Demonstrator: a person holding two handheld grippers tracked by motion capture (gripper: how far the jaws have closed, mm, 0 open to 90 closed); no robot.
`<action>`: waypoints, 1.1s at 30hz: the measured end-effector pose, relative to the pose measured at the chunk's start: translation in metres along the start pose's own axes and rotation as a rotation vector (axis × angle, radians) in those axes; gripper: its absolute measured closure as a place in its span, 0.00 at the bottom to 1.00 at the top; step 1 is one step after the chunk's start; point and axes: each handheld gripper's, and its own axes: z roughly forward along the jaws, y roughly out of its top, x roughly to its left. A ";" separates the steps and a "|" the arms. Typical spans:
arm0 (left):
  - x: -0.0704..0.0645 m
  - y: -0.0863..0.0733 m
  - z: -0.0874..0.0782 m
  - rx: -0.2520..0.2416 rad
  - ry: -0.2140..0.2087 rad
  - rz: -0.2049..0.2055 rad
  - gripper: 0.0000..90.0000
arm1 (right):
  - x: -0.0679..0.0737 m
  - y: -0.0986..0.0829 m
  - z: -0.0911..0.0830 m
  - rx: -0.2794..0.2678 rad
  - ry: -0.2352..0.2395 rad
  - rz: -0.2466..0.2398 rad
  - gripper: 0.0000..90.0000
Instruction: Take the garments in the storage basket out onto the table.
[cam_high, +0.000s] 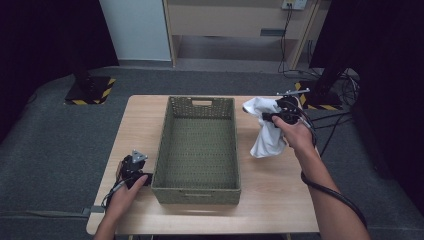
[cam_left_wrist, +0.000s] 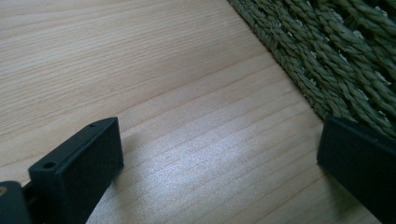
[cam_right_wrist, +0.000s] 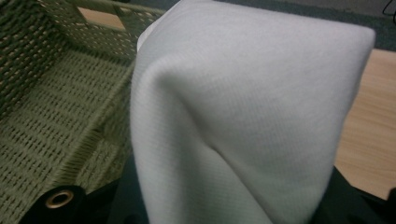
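Observation:
A white cloth (cam_high: 265, 132) hangs above the table to the right of a green woven basket (cam_high: 172, 145), and my right gripper (cam_high: 270, 117) is shut on its upper part. In the right gripper view the white cloth (cam_right_wrist: 243, 112) drapes over the jaws and hides them, with the basket's inside (cam_right_wrist: 56, 116) at the left. My left gripper (cam_high: 134, 167) rests low on the table by the basket's near left corner. Seen from the left gripper view, my left gripper (cam_left_wrist: 219, 163) is open with bare wood between the jaws, and the basket wall (cam_left_wrist: 336, 60) runs along the right.
The wooden table (cam_high: 280, 200) has bare room in front of and right of the basket. Black stand bases with yellow striped edges (cam_high: 90, 90) sit on the grey floor behind the table. Cables (cam_high: 335, 125) trail off the right side.

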 end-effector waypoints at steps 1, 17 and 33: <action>0.000 0.000 0.000 0.000 0.000 0.000 0.00 | -0.002 -0.003 0.002 0.004 -0.002 0.009 0.66; 0.000 0.000 0.000 0.000 0.000 0.000 0.00 | -0.016 -0.018 0.037 0.066 -0.018 0.032 0.66; 0.000 0.000 0.000 0.000 -0.001 0.000 0.00 | -0.031 -0.024 0.076 0.131 -0.056 0.066 0.65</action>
